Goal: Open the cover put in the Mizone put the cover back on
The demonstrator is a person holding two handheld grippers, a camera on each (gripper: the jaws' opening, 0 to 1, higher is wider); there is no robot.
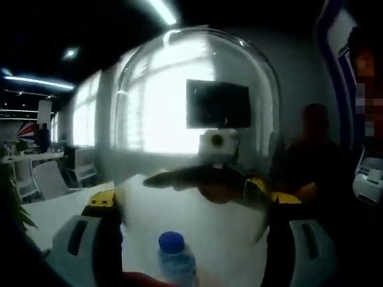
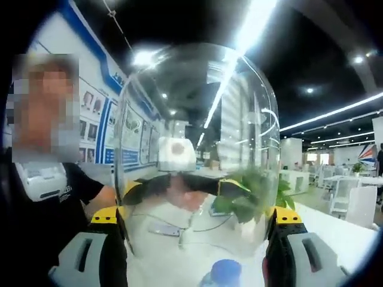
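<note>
Both tools hold the clear dome cover [image 1: 197, 107] between them, one on each side. In the left gripper view the left tool [image 1: 194, 239] has its jaws pressed against the lower rim of the dome, one jaw on either side of the glass wall. In the right gripper view the right tool [image 2: 197, 239] clamps the same cover [image 2: 197, 137] in the same way.

Through the dome, each view shows the other tool on the far side: the right tool [image 1: 218, 179] with its yellow-and-black jaws just behind the glass in the left gripper view, and the left tool [image 2: 179, 188] behind the glass in the right gripper view.

The Mizone bottle [image 1: 175, 258] stands upright below the cover, between the left tool's jaws, its blue cap up — the cover's rim sits above the cap, not around the bottle. In the right gripper view the bottle's blue cap [image 2: 224, 272] shows just under the dome's rim.

The bottle stands on a white counter [image 1: 60, 209]. Behind the cover a dark wall screen [image 1: 218, 103] hangs by bright windows. A green plant [image 2: 251, 194] shows through the dome on the counter [image 2: 335, 230], and a person in a dark shirt [image 2: 66, 197] stands beside the cover.
</note>
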